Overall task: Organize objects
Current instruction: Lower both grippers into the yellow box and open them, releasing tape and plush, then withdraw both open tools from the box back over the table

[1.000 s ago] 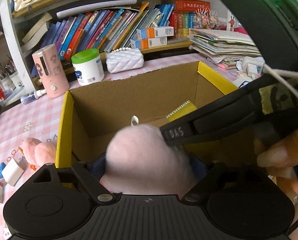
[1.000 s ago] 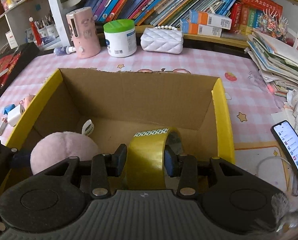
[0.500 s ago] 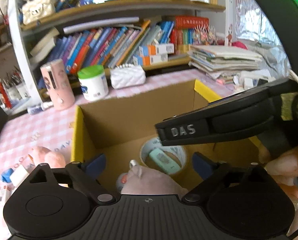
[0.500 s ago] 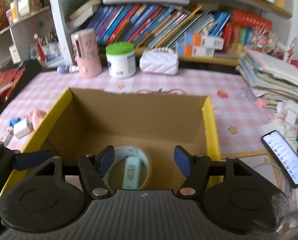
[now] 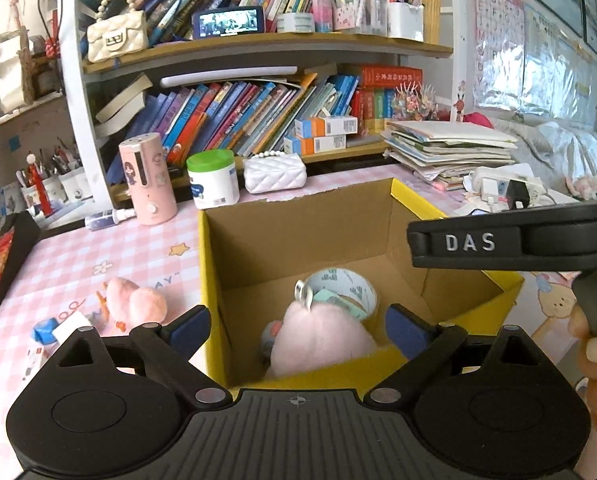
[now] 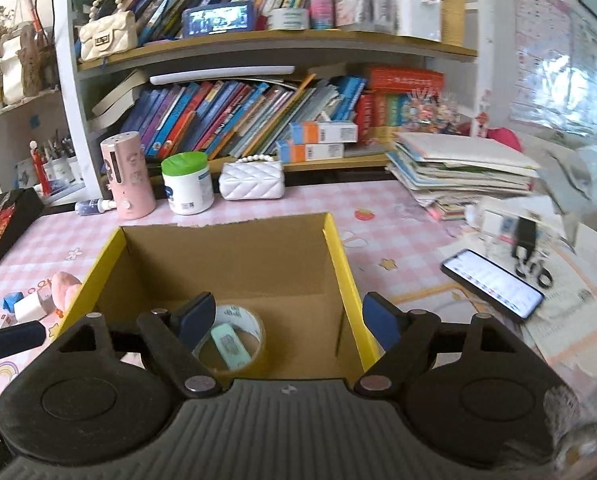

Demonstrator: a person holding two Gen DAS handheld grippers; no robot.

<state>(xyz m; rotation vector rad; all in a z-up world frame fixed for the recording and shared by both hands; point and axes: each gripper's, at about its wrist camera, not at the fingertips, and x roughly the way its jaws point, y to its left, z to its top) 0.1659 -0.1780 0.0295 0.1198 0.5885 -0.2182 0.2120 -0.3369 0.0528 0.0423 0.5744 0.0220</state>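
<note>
Tape roll (image 6: 234, 338) and pink plush (image 5: 318, 340) lie stowed in the cardboard box (image 5: 298, 236), so left tongs (image 5: 298, 320) stand spread and empty while right tongs (image 6: 286, 316) are opening, nothing between them.

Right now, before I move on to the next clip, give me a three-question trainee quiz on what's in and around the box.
1. True or false: the pink plush toy lies inside the cardboard box.
2. What rests inside the ring of the tape roll? A) a coin B) a small mint-green item C) a pen
3. Which purse stands on the table beside the green-lidded jar: the white quilted purse or the cream one?

Key
1. True.
2. B: the mint-green item lies inside the ring.
3. The white quilted purse; the cream purse sits up on the shelf.
</note>
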